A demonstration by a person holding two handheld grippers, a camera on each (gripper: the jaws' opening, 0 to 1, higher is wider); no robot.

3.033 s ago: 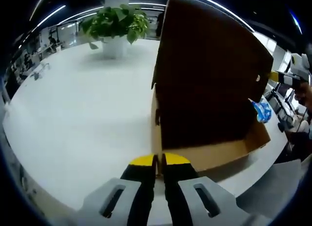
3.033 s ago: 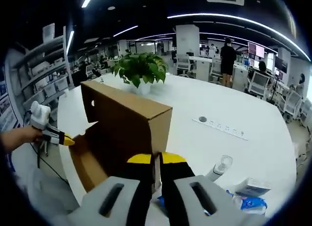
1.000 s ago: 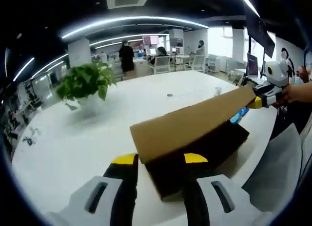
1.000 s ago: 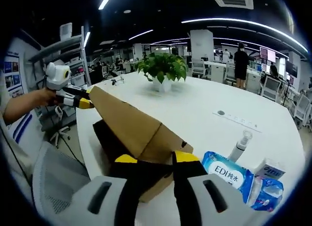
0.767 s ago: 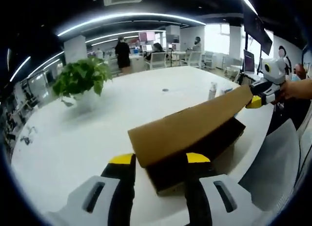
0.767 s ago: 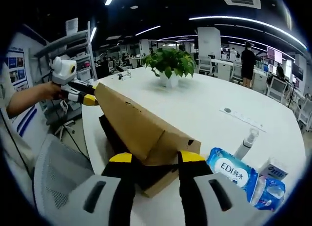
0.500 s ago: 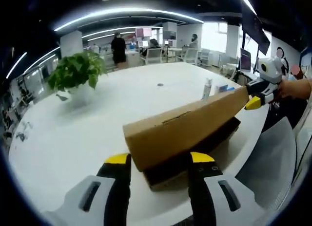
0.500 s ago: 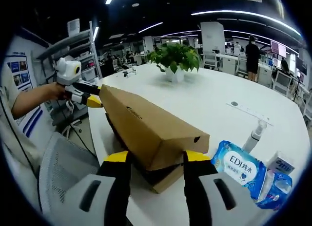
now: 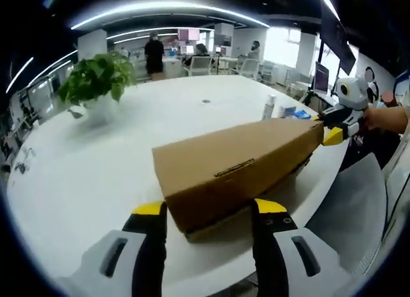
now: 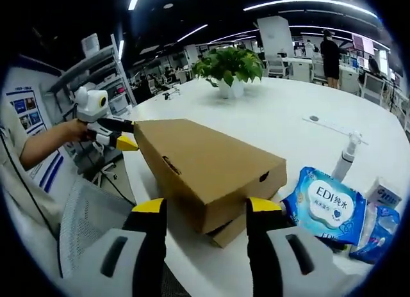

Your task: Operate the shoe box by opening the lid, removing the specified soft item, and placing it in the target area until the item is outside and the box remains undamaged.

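Note:
The brown cardboard shoe box (image 9: 237, 159) lies on the white table (image 9: 96, 162) with its lid down over the base. My left gripper (image 9: 210, 210) is open, one jaw on each side of the box's near end. At the far end of the box the right gripper (image 9: 333, 134) is held by a hand. In the right gripper view the box (image 10: 205, 162) runs away to the left. My right gripper (image 10: 206, 207) is open astride its near corner. The left gripper (image 10: 122, 141) sits at the opposite corner. The box's contents are hidden.
A potted plant (image 10: 229, 66) stands further back on the table. A blue wet-wipes pack (image 10: 323, 204), a spray bottle (image 10: 349, 153) and tissue packs (image 10: 384, 201) lie right of the box. A grey chair (image 9: 359, 207) is at the table's edge. People stand in the background.
Three seconds ago both grippers were shut on the raised lid. Both have opened, and over the last second the lid has come down onto the box.

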